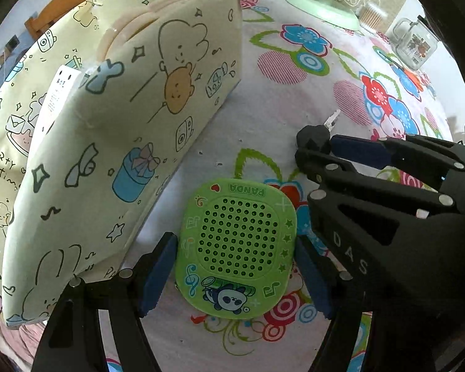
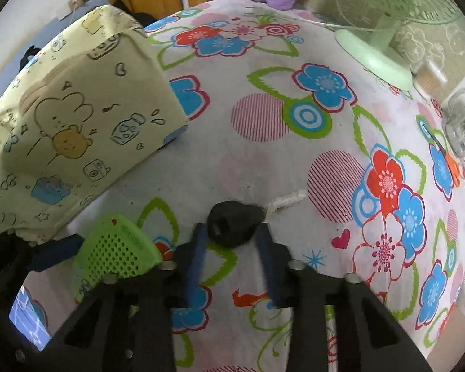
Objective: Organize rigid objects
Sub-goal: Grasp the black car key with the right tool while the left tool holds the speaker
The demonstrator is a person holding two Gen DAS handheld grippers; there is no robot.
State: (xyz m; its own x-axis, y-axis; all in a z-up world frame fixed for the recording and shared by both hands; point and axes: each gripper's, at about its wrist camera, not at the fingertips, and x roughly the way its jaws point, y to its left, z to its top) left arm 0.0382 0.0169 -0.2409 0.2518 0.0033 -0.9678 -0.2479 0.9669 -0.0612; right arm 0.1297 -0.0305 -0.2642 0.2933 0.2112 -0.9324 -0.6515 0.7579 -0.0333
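Green panda speaker point(image 1: 237, 249) sits near, between your left gripper point(image 1: 234, 274) pads, apparently clamped. Right gripper point(image 2: 231, 238) pinches the black key point(image 2: 235, 223) head on the tablecloth point(image 2: 263, 161). Shallow tip hold; key may twist free if you lift fast toward the storage box point(image 1: 114, 142).

The green speaker point(image 1: 235, 248) reads "PANDA"; the right tool point(image 1: 317, 147) reads "DAS".
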